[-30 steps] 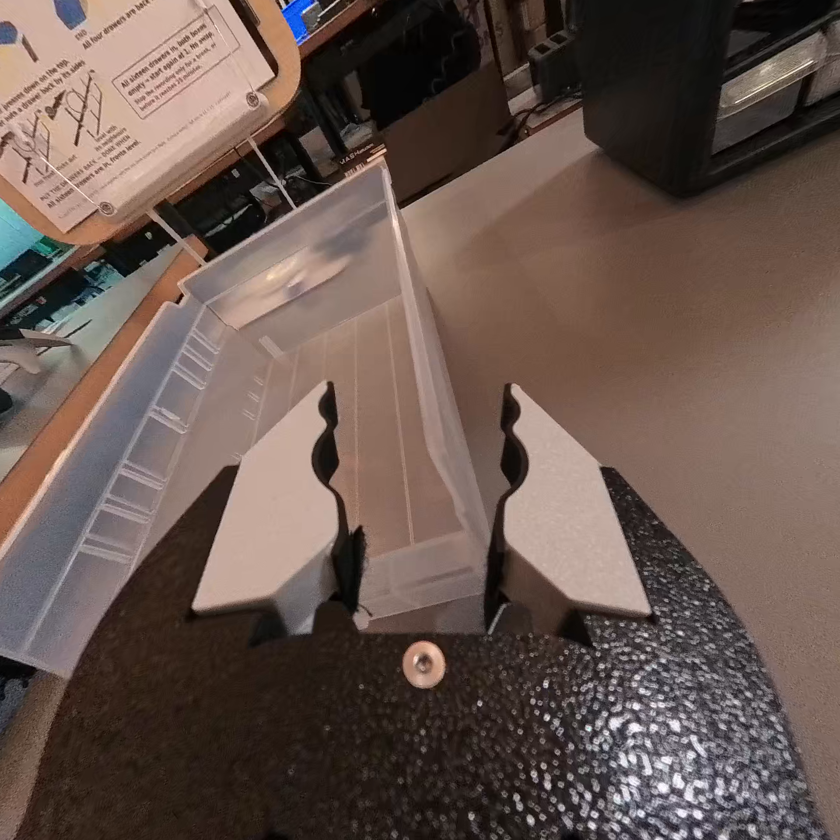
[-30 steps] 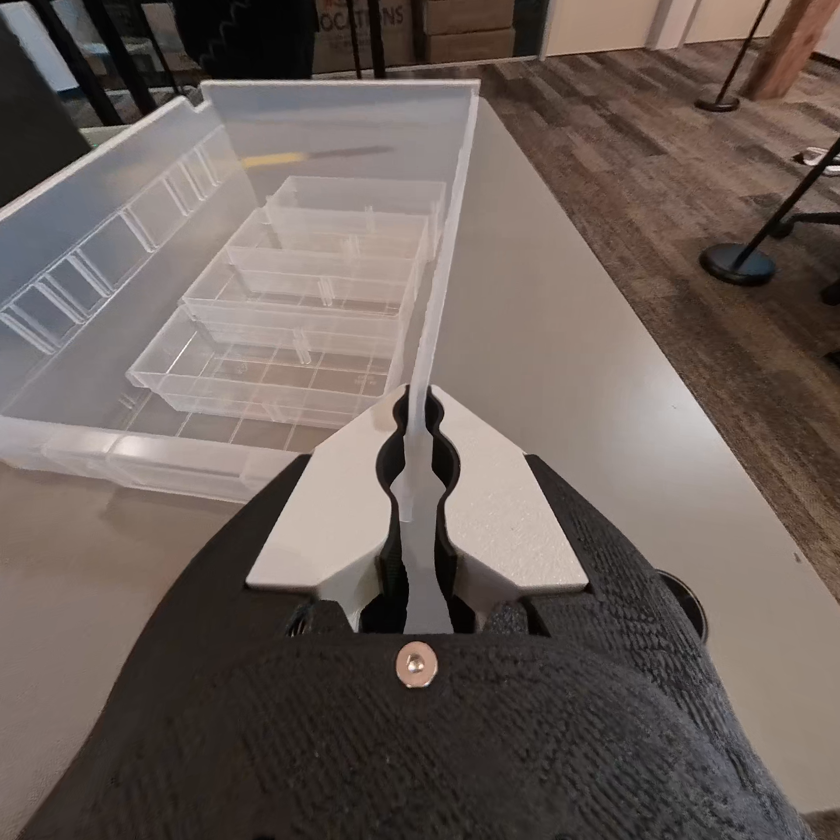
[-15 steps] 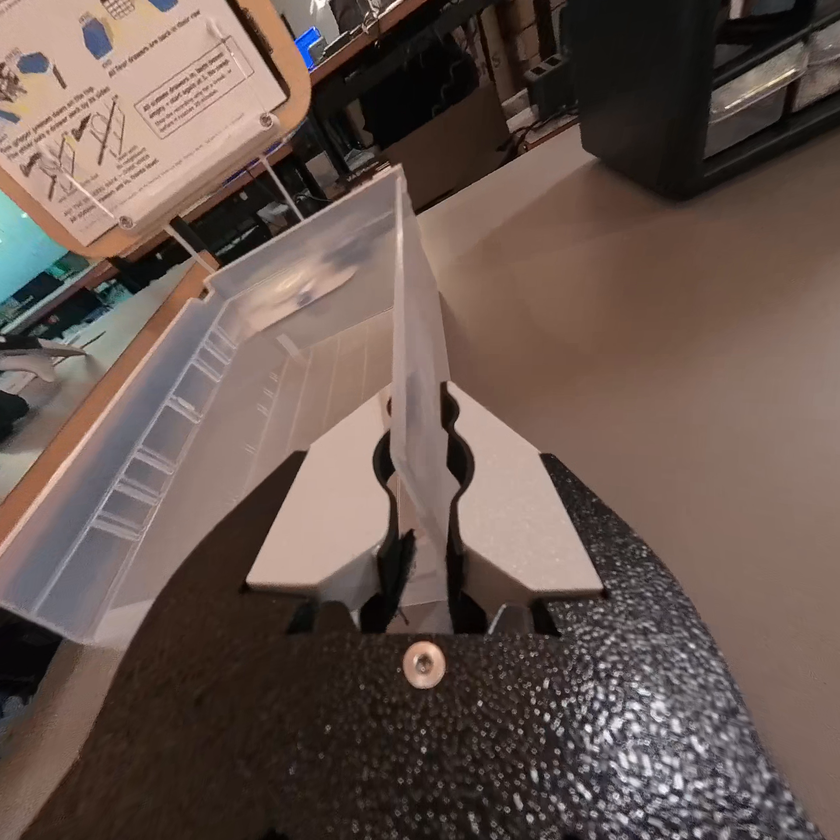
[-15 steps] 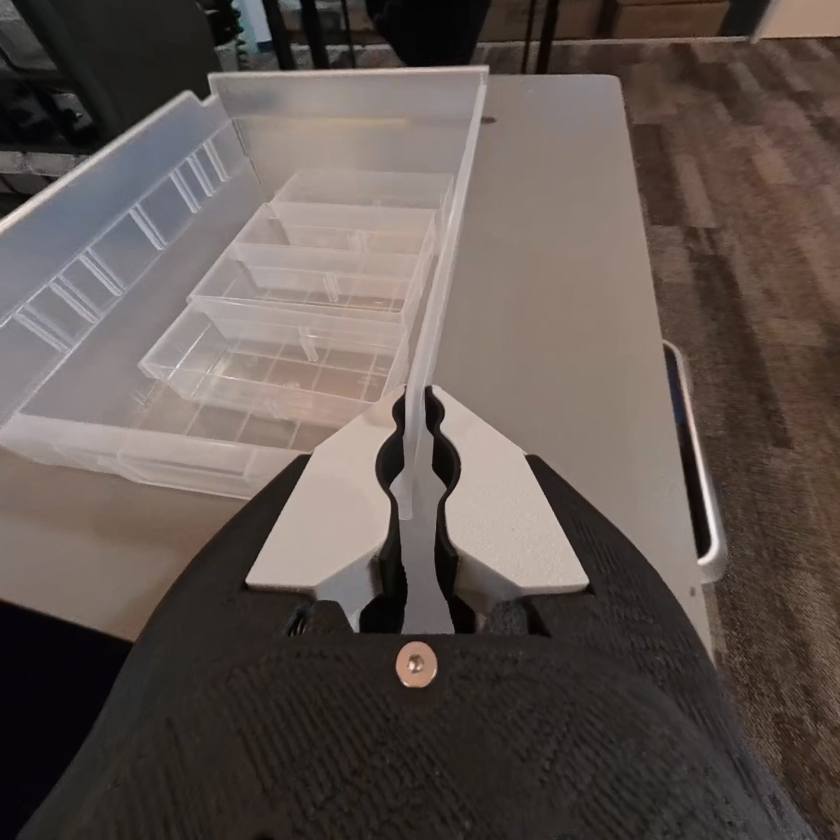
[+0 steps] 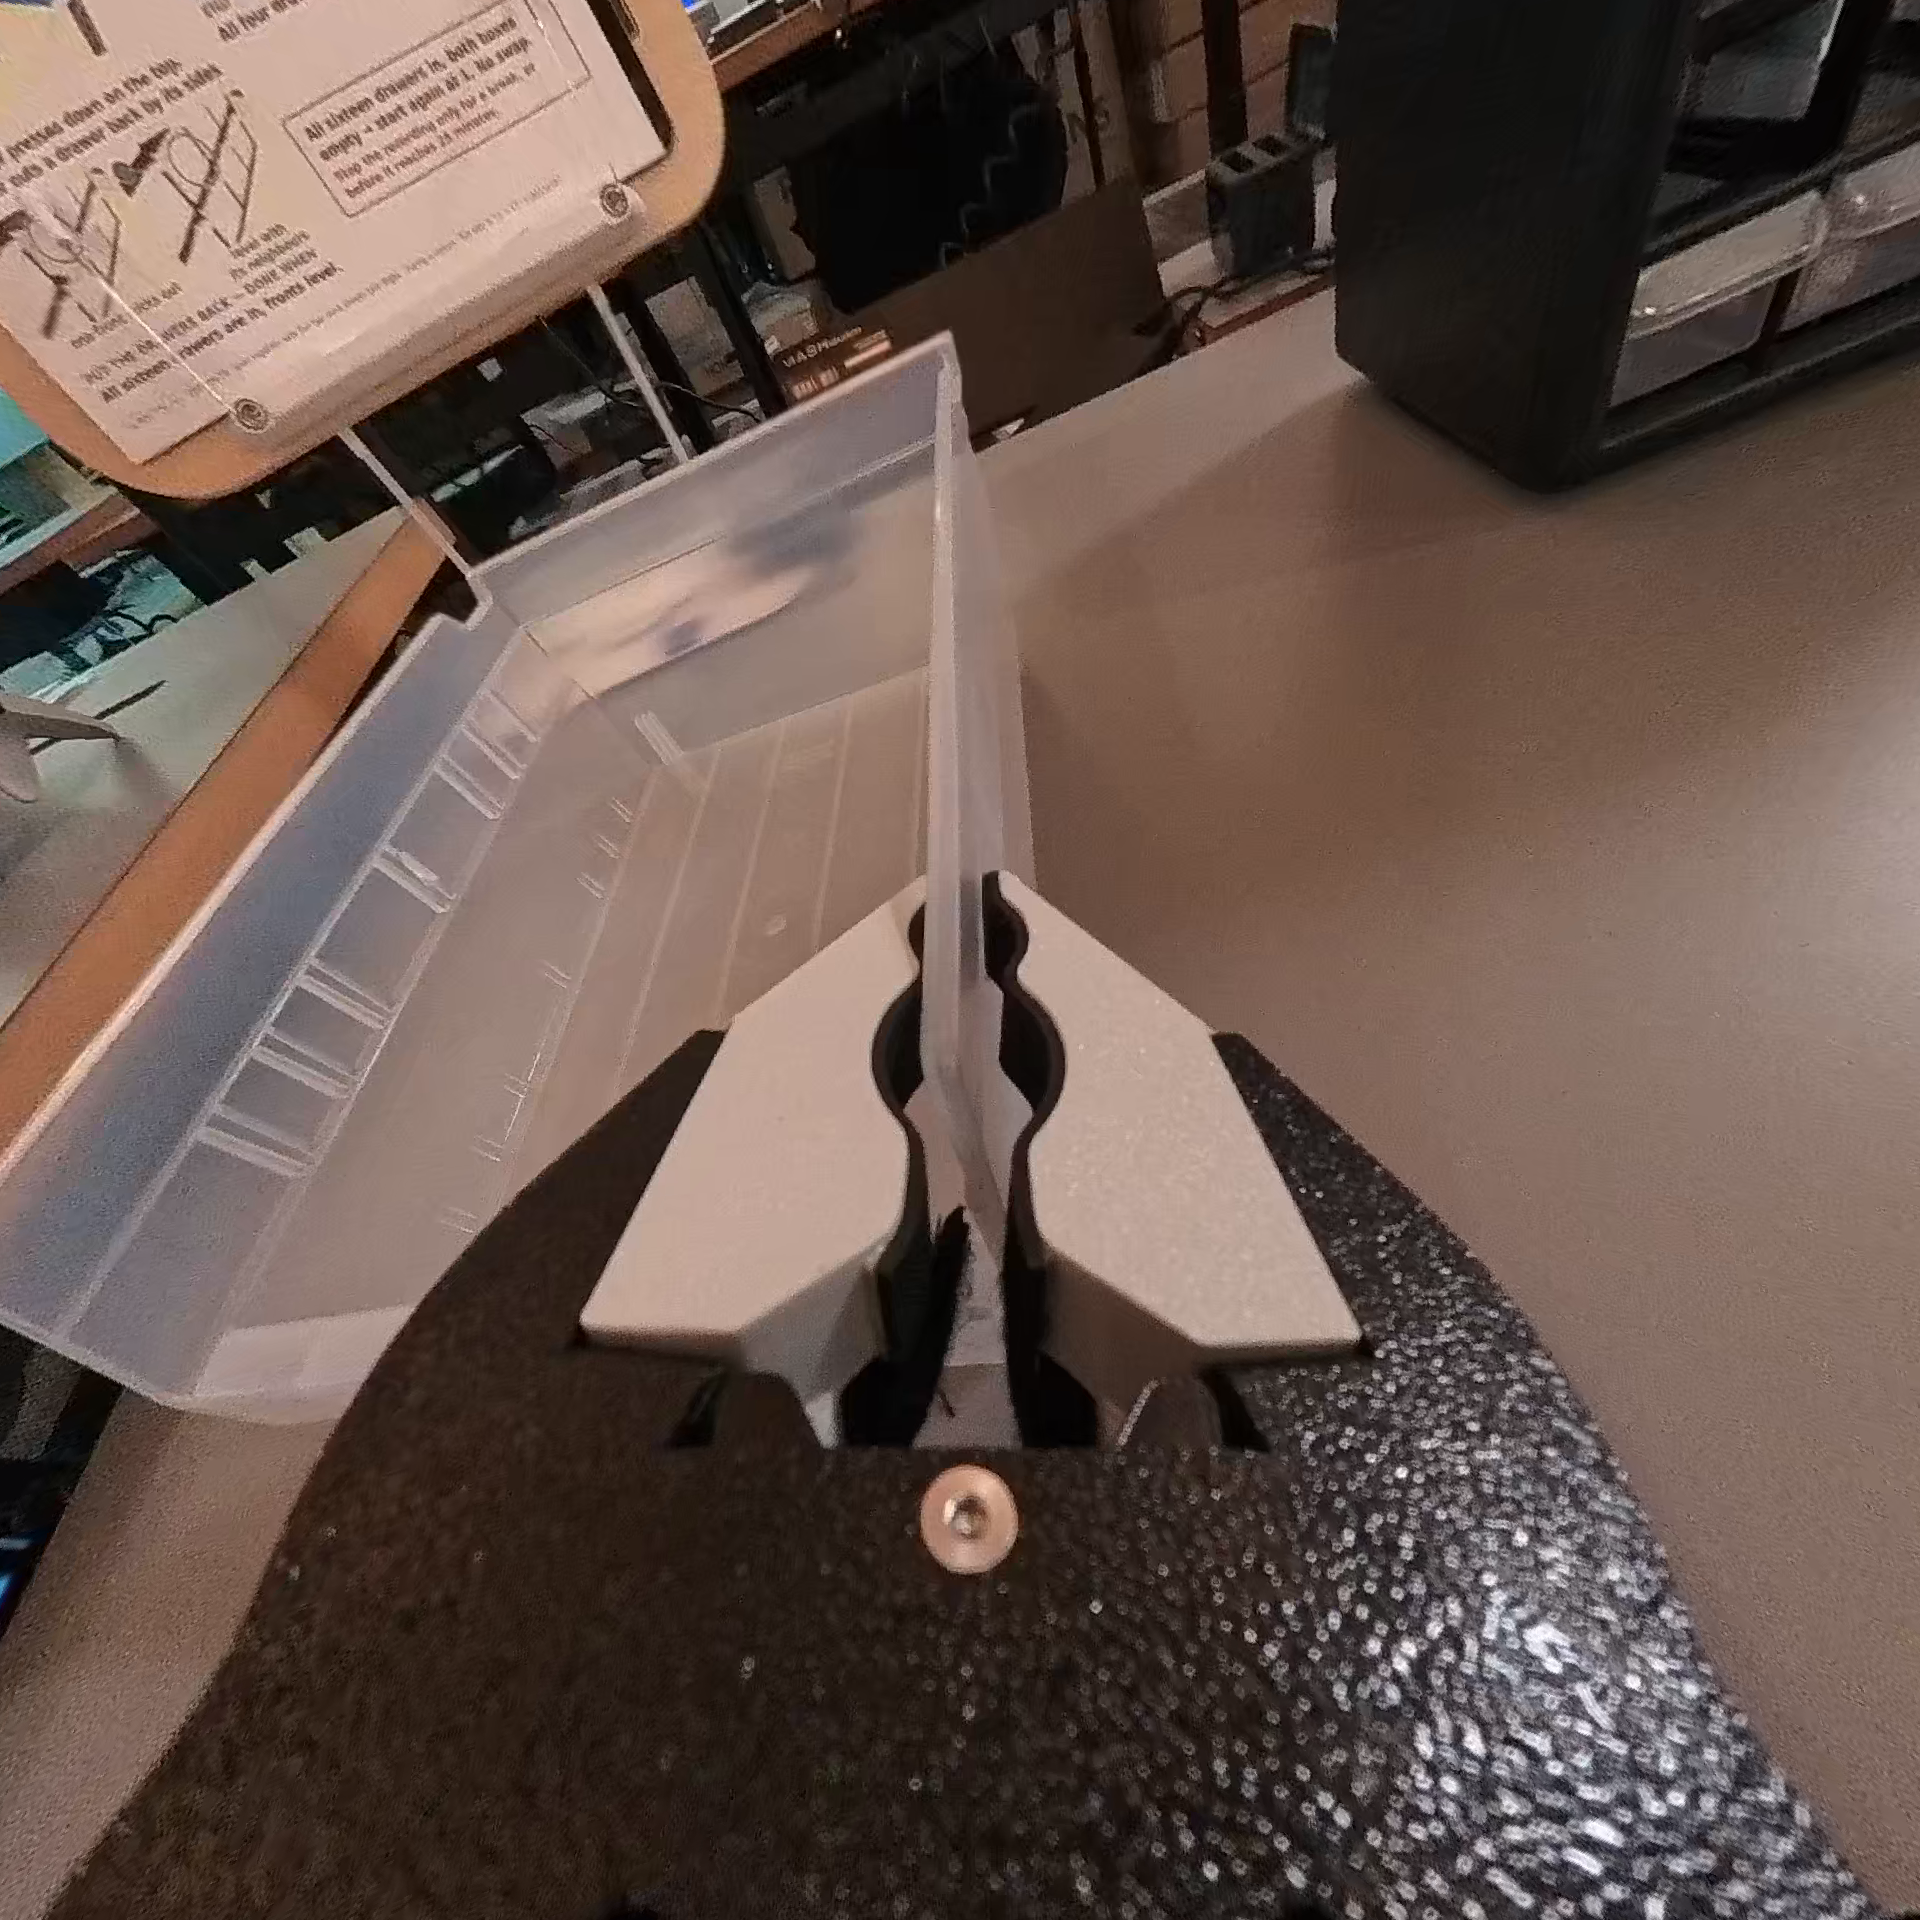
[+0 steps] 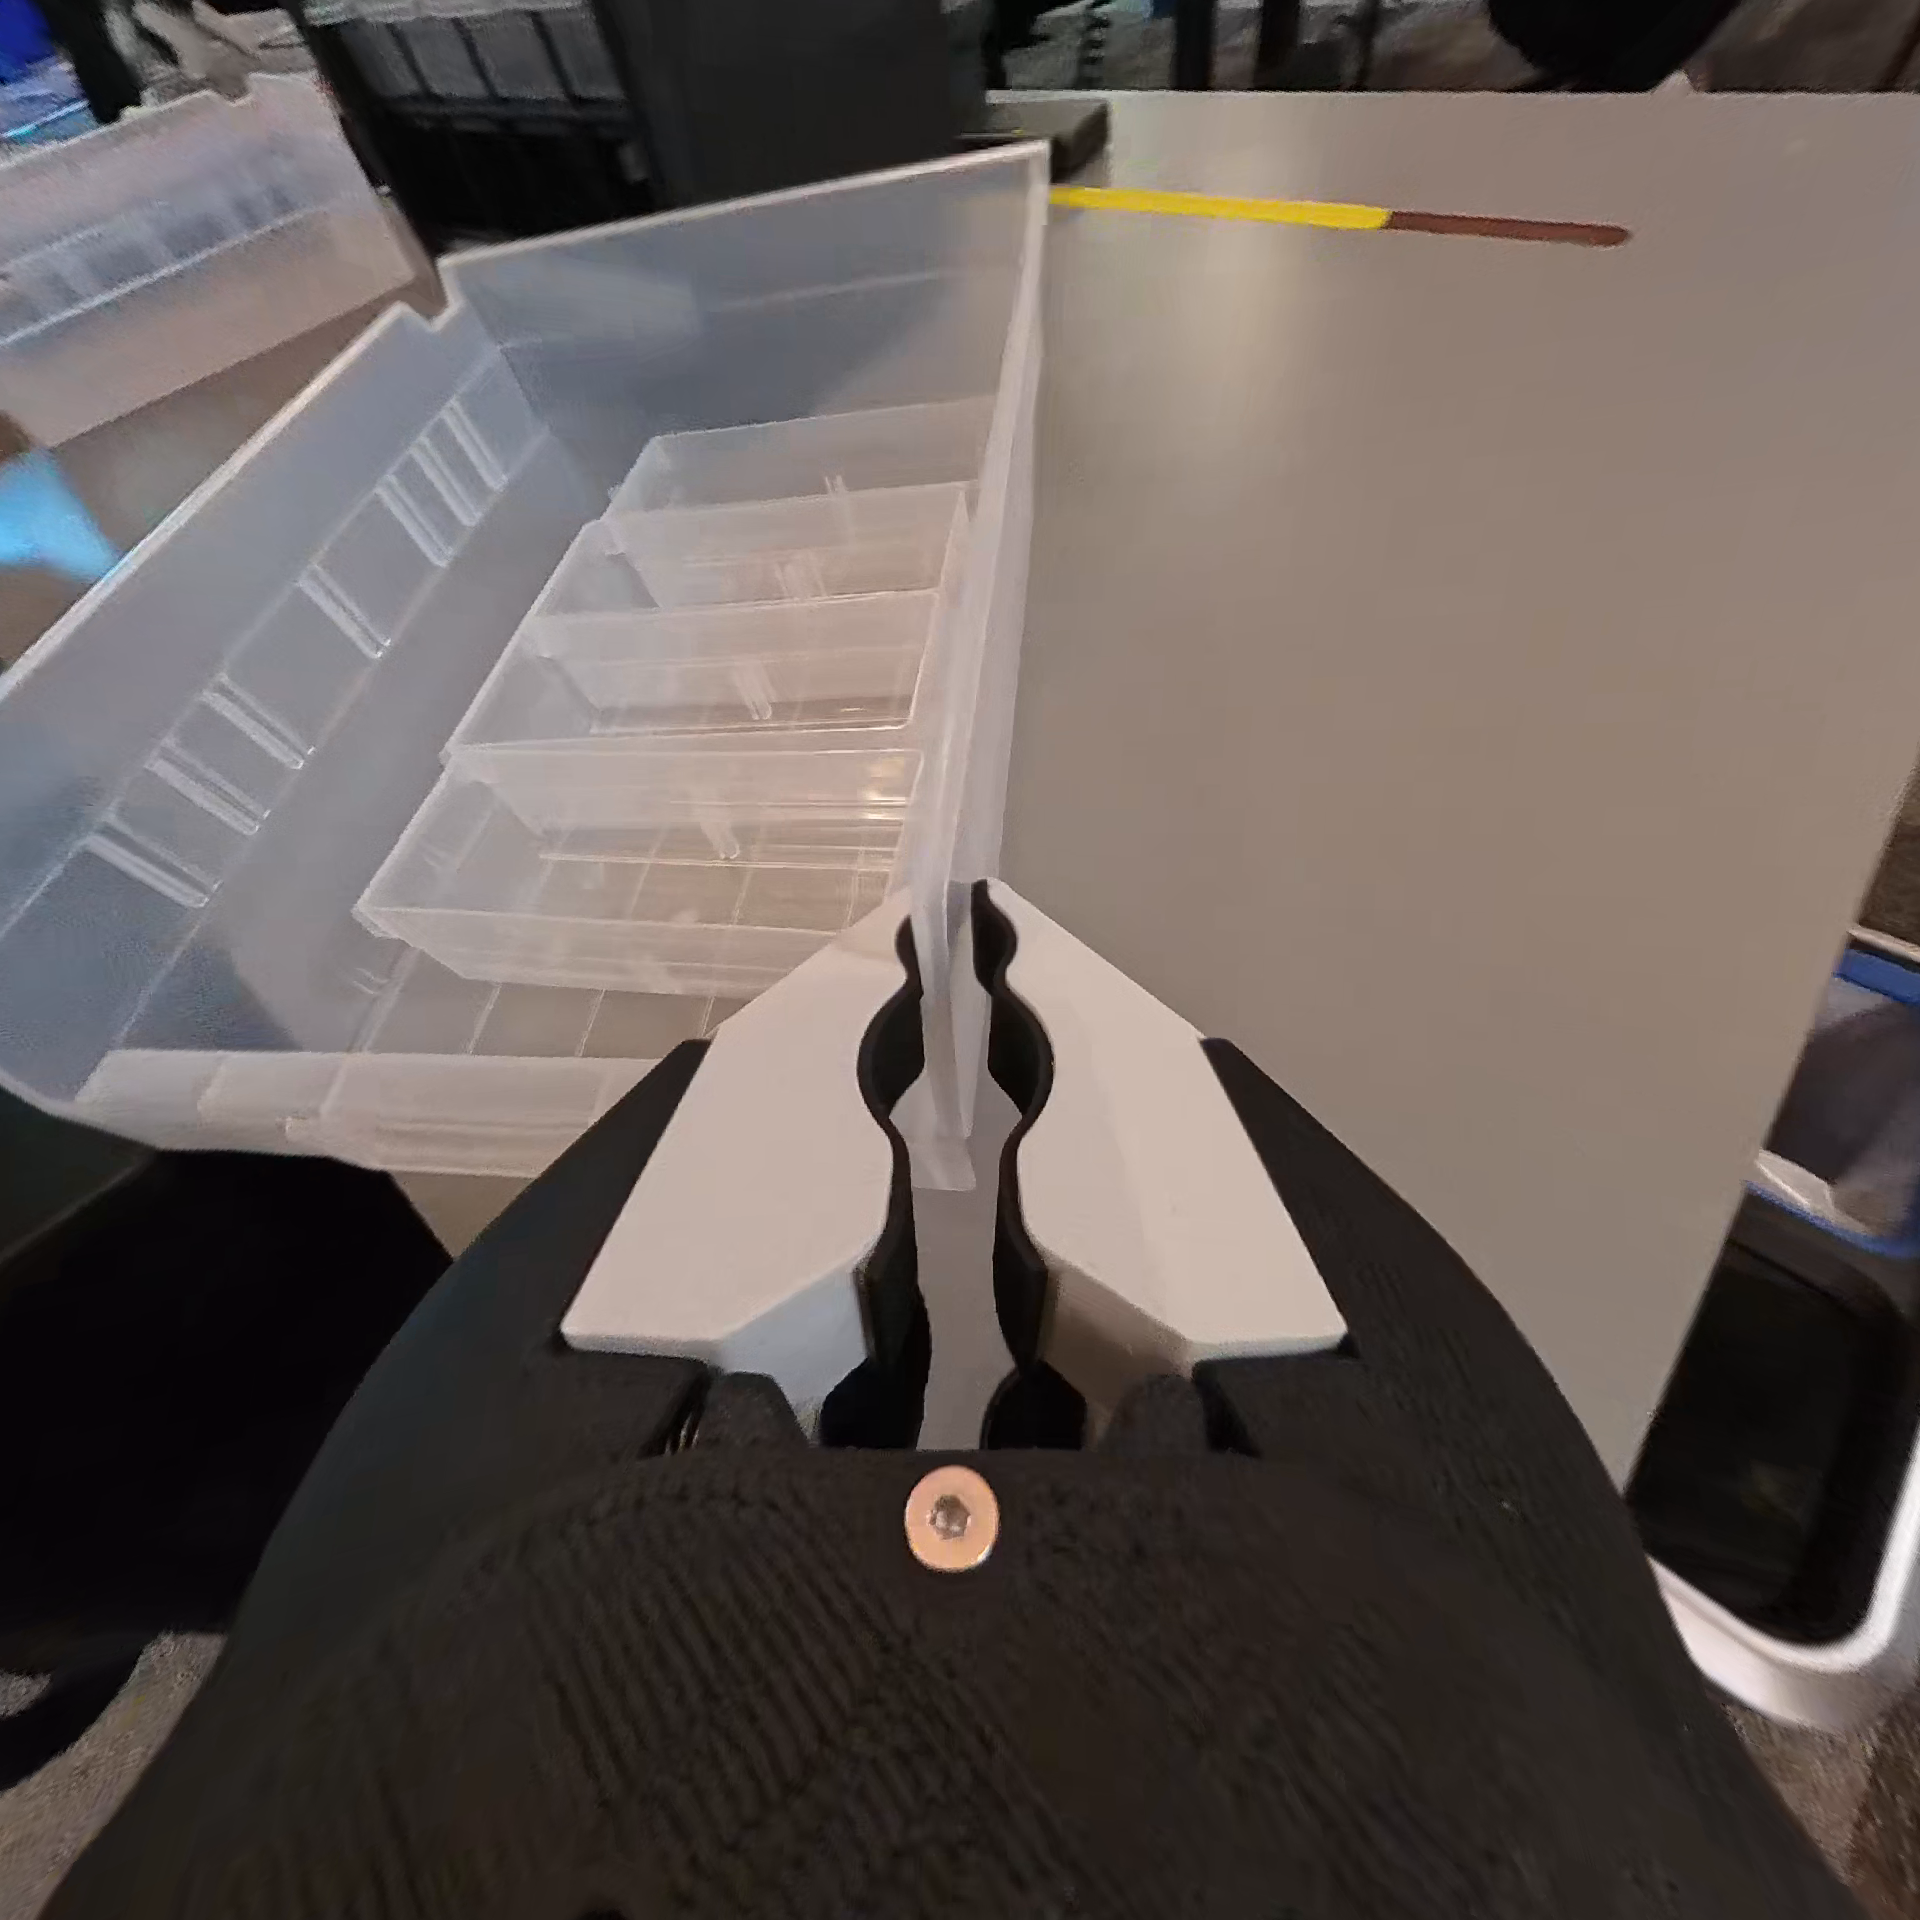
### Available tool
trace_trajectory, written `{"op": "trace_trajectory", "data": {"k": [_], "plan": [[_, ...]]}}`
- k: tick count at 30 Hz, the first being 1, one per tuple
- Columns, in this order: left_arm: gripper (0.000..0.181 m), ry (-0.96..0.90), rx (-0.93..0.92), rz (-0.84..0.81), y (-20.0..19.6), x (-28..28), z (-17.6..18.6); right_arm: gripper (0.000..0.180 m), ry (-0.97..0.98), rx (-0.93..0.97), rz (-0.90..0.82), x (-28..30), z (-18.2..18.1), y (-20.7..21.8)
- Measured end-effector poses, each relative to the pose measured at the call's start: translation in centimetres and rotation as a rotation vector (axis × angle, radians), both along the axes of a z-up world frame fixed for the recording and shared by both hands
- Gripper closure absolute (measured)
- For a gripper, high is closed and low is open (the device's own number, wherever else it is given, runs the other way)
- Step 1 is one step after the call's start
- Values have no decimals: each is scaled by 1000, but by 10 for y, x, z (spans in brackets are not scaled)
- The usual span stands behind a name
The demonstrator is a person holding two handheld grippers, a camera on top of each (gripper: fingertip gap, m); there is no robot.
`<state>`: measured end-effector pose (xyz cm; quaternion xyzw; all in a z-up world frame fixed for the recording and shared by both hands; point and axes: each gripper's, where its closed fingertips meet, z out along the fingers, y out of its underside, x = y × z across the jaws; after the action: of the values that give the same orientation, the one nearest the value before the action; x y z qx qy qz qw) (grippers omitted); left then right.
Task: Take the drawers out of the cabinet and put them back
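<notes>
Two clear plastic bins are in hand, one per view. In the left wrist view, the left tongs [image 5: 961, 1049] are clamped onto the right side wall of an empty bin [image 5: 582, 935], whose body runs away toward eleven o'clock over the tan worktop [image 5: 1455, 831]. Nothing lies inside it. At one o'clock, well apart, stands the black cabinet [image 5: 1507, 229], with a couple of clear drawer fronts [image 5: 1714, 281] showing in its slots. An instruction board [image 5: 312, 187] hangs at eleven o'clock.

In the right wrist view, the right tongs [image 6: 956, 1039] sit narrowly around the right wall of a second bin [image 6: 260, 727]; the wall is between the jaws, though whether both pads press it firmly is hard to tell, since a thin gap shows on one side. This bin reaches toward eleven o'clock and holds four small clear drawers [image 6: 675, 831] laid side by side. A yellow and brown strip [image 6: 1351, 220] marks the grey worktop [image 6: 1455, 727] at one o'clock, and a white waste basket [image 6: 1818, 1455] stands at four o'clock beyond the edge.

Judging by this, the removal half is at least partly done: four drawers are out and resting in the bin. Returning them to the cabinet remains, and how many slots are empty cannot be seen.
</notes>
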<state>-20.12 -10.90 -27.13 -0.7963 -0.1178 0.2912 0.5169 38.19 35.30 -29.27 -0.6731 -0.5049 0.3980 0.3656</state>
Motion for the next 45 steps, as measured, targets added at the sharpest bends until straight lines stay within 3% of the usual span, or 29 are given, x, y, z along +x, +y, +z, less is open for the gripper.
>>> {"op": "trace_trajectory", "data": {"k": [14,23,32,37,45], "plan": [[179,58,125,50,-27,2,41,178,12,63,259,-134,4,-68],[179,115,188,55,-58,5,70,179,-38,75,295,-228,6,-126],[179,138,192,38,-81,10,81,179,-85,135,270,-309,2,-197],[179,137,189,9,-84,14,80,177,-97,200,346,-335,1,-237],[179,140,198,12,-91,17,80,179,-10,100,238,-387,4,-272]]}}
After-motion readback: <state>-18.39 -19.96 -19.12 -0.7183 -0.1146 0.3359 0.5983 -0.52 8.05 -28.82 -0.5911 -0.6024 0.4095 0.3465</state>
